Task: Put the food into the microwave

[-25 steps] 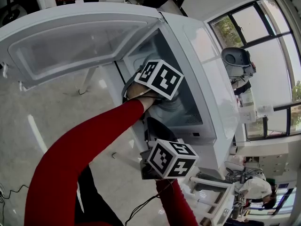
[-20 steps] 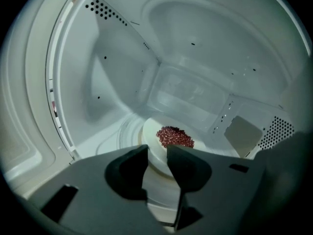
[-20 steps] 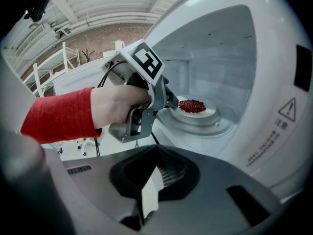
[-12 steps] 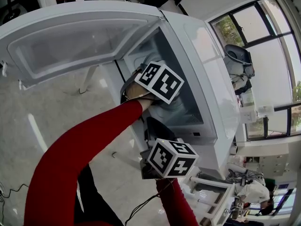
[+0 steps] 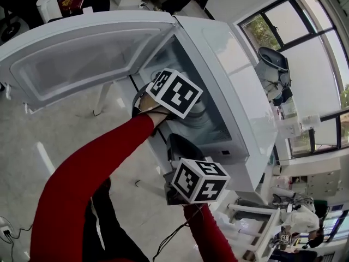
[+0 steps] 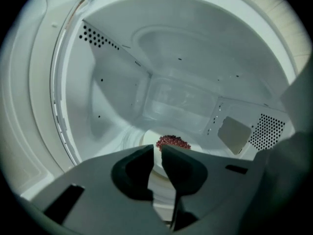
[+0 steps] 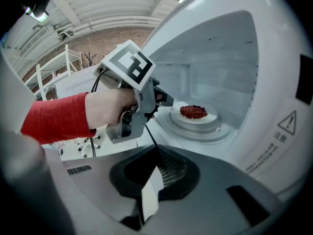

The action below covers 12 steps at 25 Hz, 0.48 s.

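Both tongs are empty. My left tongs (image 6: 157, 151) reach in through the mouth of the microwave (image 5: 240, 108) and their jaws are closing. Only a narrow slit is left between the tips, nothing stands in it, and the pads press on nothing. Straight ahead of that slit, a little past the tips and clear of them, lies the food (image 6: 172, 142), a small heap of red bits. It sits on a white plate (image 7: 195, 120), and the plate rests on the turntable (image 7: 215, 131) on the oven floor, so the food is already inside. The back wall rises beyond it, and the perforated side walls stand to either side of these tongs. My hand (image 7: 110, 106) is wrapped round the handle, with the red sleeve (image 7: 54, 119) behind it and the marker cube (image 5: 174, 91) on top. My right tongs (image 7: 156, 155) hang outside the oven, in front of its opening and lower than the left pair. Their jaws stand loose with just a thin pale sliver showing between them; they grip nothing and touch nothing. From these tongs the left pair is ahead and to the left, and the food lies farther ahead, slightly to the right and well apart from the tips. The door (image 5: 71, 53) is swung wide open, away to the left of the left tongs.
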Motion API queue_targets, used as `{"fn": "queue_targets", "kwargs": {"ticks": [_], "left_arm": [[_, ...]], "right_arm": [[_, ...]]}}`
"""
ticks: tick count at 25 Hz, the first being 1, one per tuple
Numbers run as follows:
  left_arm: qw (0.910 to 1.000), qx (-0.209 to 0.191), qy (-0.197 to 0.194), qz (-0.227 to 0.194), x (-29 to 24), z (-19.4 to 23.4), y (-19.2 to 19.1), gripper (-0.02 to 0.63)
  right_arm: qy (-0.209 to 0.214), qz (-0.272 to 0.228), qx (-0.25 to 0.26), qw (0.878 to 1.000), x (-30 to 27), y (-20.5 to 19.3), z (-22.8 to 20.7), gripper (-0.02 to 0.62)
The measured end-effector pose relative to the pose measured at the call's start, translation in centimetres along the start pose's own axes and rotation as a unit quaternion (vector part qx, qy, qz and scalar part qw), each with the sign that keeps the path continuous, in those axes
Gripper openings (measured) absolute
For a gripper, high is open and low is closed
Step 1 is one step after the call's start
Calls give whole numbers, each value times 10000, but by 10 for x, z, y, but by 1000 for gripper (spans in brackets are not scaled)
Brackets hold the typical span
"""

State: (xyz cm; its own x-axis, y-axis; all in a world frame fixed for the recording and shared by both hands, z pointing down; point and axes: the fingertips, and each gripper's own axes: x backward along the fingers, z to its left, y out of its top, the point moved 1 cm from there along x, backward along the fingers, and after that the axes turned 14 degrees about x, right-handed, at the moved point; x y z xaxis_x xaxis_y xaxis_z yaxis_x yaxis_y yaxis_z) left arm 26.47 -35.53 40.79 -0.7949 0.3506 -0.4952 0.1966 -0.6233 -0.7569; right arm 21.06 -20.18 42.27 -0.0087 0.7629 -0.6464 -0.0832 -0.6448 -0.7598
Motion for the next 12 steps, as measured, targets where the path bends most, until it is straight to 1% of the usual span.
{"fn": "queue_targets", "kwargs": {"ticks": [3, 6, 10, 12], "left_arm": [[9999, -24, -77, -91, 8, 1, 6, 32], [9999, 12, -127, -73, 17, 1, 3, 17], [9992, 193, -303, -176, 31, 4, 1, 11], [9987, 215, -409, -202, 41, 3, -2, 9]], "right_arm": [[-40, -174, -41, 9998, 0, 8, 0, 14], [-74, -329, -97, 9994, 3, 16, -3, 14], [-72, -485, -154, 9987, 5, 24, 0, 14], [-59, -535, -192, 9984, 7, 27, 3, 14]]}}
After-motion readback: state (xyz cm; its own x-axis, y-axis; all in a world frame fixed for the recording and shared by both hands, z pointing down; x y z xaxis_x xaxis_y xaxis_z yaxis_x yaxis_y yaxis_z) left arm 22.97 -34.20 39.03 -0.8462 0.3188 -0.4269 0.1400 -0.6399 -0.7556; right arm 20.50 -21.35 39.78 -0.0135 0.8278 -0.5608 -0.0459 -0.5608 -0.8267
